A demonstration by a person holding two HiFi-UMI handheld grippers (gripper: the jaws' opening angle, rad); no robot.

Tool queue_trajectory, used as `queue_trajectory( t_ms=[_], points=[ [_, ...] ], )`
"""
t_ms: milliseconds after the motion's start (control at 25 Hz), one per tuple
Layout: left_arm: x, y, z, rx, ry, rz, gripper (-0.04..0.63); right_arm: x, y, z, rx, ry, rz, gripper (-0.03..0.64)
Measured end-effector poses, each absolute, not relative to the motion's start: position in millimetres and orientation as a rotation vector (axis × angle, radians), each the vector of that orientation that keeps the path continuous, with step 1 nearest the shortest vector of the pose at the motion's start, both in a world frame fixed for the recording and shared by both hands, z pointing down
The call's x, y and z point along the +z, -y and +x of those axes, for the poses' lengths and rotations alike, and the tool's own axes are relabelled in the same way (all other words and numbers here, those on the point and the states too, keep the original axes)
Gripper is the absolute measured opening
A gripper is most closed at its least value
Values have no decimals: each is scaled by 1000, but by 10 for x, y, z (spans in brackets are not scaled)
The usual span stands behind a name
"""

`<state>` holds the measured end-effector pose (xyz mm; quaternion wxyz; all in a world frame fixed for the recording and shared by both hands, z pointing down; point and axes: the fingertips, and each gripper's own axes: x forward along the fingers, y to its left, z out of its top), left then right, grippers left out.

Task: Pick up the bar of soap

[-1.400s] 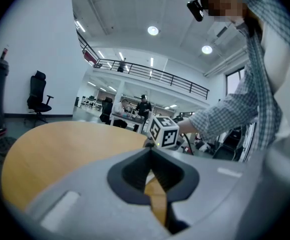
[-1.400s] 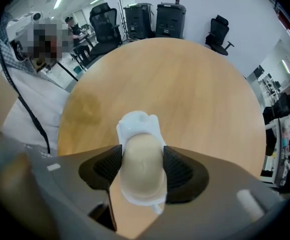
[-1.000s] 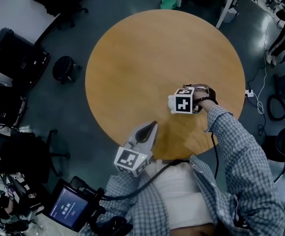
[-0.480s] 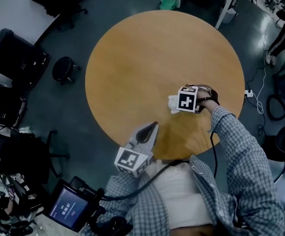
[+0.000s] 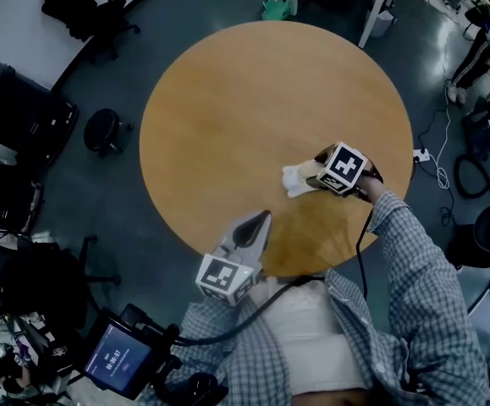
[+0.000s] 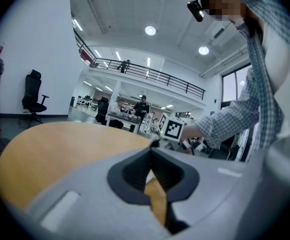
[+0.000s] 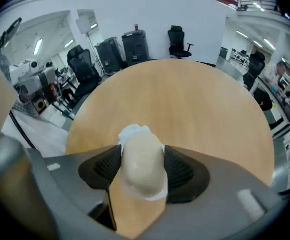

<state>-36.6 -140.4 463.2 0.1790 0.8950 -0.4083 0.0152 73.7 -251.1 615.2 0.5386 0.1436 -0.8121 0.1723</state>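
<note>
the right gripper was closed on the pale bar of soap by its sides, near the right edge of the table – it looked hard, light, probably slippery – while the left gripper sat closed, empty.

Far and left parts of the round table are bare, open to pass. Near-right part is blocked: right gripper clamped on bar of soap, with a checked sleeve trailing off the table's near-right rim. Over the table's near edge hangs the left gripper. Stool and office chair stand left of the table, well apart.
</note>
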Motion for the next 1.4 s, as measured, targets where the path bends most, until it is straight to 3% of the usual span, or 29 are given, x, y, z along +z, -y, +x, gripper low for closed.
queue_trajectory(
  t_ms=[440, 1000, 1400],
  points=[
    [4603, 1385, -270, 53, 1103, 2561, -2, 5648, 2496, 780, 1152, 2433, 735, 273],
    [4540, 1567, -83, 55, 1014, 2608, -2, 4511, 2151, 869, 1542, 2940, 1069, 273],
    [4483, 1587, 137, 51, 935, 2652, -2, 4465, 1896, 995, 1789, 3003, 1114, 273]
  ],
)
